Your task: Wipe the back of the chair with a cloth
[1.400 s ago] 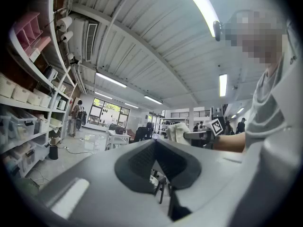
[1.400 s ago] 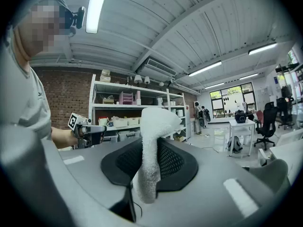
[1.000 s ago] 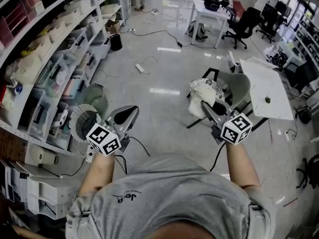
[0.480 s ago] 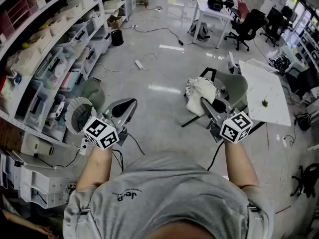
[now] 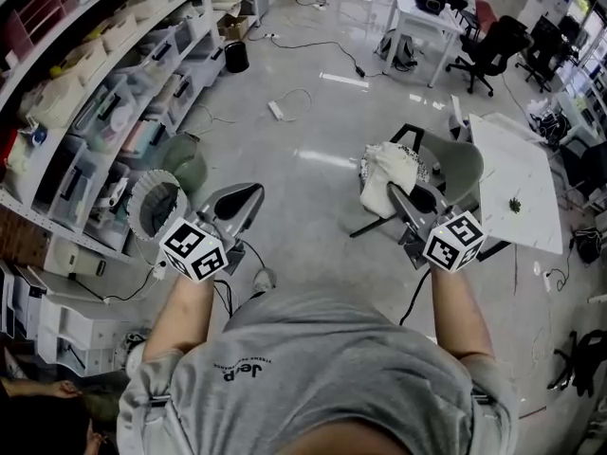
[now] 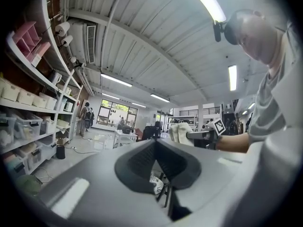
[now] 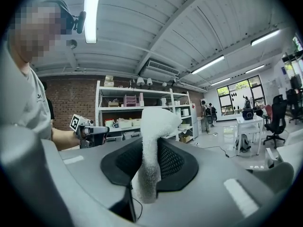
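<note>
Clamping a white cloth (image 5: 387,171), right claw (image 5: 393,197) hovers beside grey chair (image 5: 457,165)

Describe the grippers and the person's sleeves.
The left gripper and right gripper are grey and tapered, with black textured pads inside the fingers and a white cube of black square markers at the rear. A black cable trails from each. The person wears a grey short-sleeved T-shirt.

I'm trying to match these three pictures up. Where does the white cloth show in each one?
Head view: the white cloth is right of centre, bunched at the tip of the right tongs.
Left gripper view: small, just right of centre, at mid height.
Right gripper view: dead centre, pinched between the tongs.
Shared landmark: the white shelving, at left in the head view and left gripper view, behind the cloth in the right gripper view.
</note>
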{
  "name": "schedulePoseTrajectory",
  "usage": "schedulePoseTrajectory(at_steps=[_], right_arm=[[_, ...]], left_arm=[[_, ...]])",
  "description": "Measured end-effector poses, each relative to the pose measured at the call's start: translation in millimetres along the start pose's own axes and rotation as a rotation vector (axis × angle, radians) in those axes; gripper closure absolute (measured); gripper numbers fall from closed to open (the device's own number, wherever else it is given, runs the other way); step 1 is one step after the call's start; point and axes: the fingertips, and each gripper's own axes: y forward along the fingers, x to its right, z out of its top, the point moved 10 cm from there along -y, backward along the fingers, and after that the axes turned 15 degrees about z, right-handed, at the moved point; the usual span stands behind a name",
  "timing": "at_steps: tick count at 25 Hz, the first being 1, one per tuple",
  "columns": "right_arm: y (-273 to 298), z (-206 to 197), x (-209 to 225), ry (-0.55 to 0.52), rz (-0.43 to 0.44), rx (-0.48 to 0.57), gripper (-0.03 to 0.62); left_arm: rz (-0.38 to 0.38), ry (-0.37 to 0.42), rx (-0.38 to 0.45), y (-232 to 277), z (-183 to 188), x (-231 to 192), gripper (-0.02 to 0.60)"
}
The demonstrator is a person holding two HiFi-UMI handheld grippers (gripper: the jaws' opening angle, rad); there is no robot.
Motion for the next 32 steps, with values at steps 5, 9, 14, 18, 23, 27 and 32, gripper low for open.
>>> schedulePoseTrajectory(at_steps=[5, 9, 14, 18, 23, 27, 32], right_arm=[[42.4, -3.7, 33.5, 0.006, -0.013, -0.009, 0.522], [91.2, -2.4, 73.4, -0.015, -0.058, -0.017, 0.522], [167.3, 10.7, 143.3, -0.009, -0.135, 0.006, 0.522], [232.8, 26.9, 193.6, -0.005, -0.169, 0.018, 0.522], [293.1, 43.5, 250.4, -0.001, -0.198, 0.013, 0.522], [325.9, 48.1, 292.3, 0.014, -0.204, -0.012, 0.522], [349.4, 52.1, 348.1, 0.026, -0.185, -0.027, 0.522]], left_arm=[[-0.022, -0.015, -0.001, 37.2, -4.0, -48.8, 0.523], [-0.082, -0.019, 0.015, 89.8, -4.9, -111.2, 0.523], [-0.172, -0.022, 0.033, 183.5, 14.7, -199.3, 0.523], [-0.233, 0.004, 0.021, 250.5, 41.7, -265.9, 0.523], [-0.267, 0.017, 0.015, 312.8, 57.3, -332.2, 0.523], [-0.27, -0.019, -0.002, 355.0, 54.4, -368.9, 0.523], [-0.262, -0.038, -0.019, 403.6, 49.0, -390.2, 0.523]])
